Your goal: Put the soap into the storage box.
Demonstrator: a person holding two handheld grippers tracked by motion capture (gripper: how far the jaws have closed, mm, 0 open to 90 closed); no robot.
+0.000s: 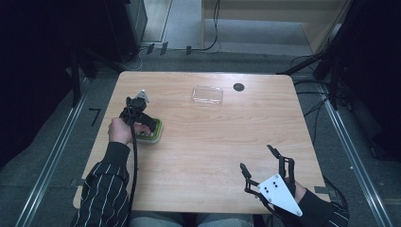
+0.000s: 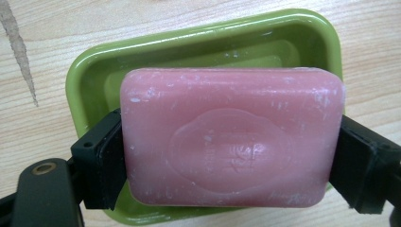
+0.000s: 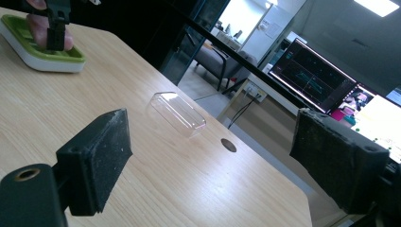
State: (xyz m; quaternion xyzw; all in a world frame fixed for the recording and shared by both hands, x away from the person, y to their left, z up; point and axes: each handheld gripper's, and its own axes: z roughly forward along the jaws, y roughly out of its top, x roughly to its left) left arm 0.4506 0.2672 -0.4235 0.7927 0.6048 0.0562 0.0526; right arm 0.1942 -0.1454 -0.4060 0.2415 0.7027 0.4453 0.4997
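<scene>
A pink bar of soap (image 2: 231,137) lies over a green soap dish (image 2: 208,52), and the two black jaws of my left gripper (image 2: 231,156) press on its short ends. In the high view that left gripper (image 1: 147,124) points down into the green and white dish (image 1: 156,134) at the table's left side. The dish (image 3: 42,49) also appears at the far left in the right gripper view. My right gripper (image 1: 257,161) hovers open above the table's near right part, jaws wide apart and nothing between them. A clear plastic lid (image 1: 207,95) lies at the back middle of the table.
A small dark round hole (image 1: 239,87) marks the tabletop behind and to the right of the lid. The wooden table (image 1: 213,142) is bare between the two grippers. Cables run on the floor behind it, and lit monitors (image 3: 312,75) stand beyond its far edge.
</scene>
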